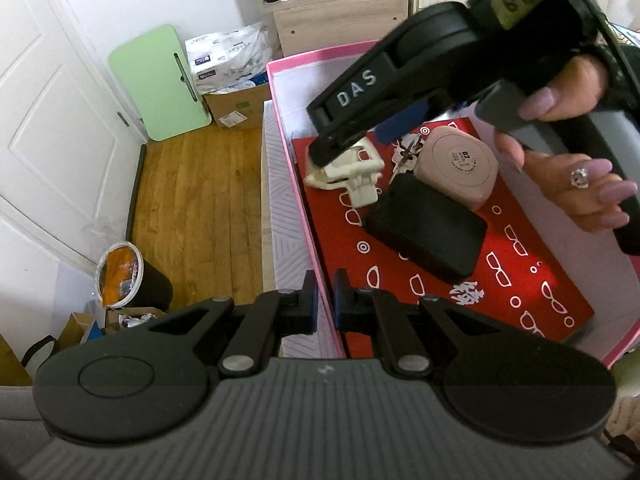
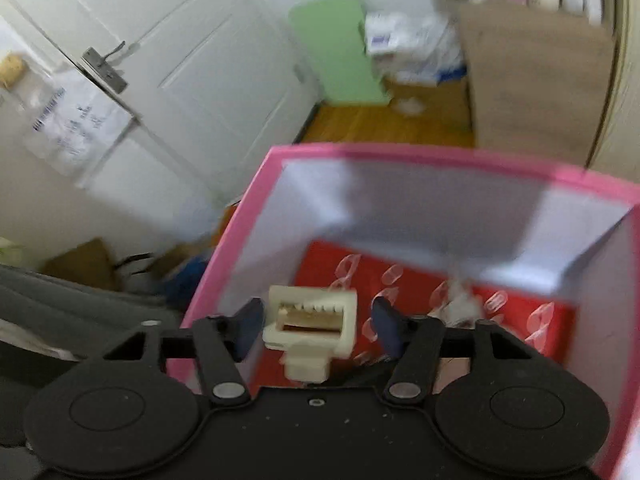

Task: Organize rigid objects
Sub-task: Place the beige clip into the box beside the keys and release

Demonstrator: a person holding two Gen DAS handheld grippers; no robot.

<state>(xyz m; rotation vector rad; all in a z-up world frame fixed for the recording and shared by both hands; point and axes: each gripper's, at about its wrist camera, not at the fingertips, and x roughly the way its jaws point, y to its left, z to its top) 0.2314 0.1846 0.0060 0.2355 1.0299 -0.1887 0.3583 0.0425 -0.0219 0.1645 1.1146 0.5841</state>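
Observation:
A pink-rimmed box [image 1: 280, 128] has a red patterned floor [image 1: 440, 280]. On it lie a cream plastic clip [image 1: 352, 176], a black flat case [image 1: 426, 228], a pink round-cornered case [image 1: 460, 164] and keys [image 1: 404, 156]. My right gripper [image 1: 352, 136] hovers over the cream clip. In the right wrist view the right gripper [image 2: 318, 322] is open, with the clip [image 2: 310, 326] between its pads and not touching them. My left gripper [image 1: 326, 300] is nearly closed around the box's left wall [image 1: 320, 264].
The box rim also shows in the right wrist view [image 2: 400, 150]. Beyond the box are a wood floor [image 1: 200, 200], a white door [image 1: 60, 120], a green board [image 1: 160, 80], a cardboard box [image 1: 236, 108], a bin [image 1: 128, 276] and a shelf unit [image 1: 336, 12].

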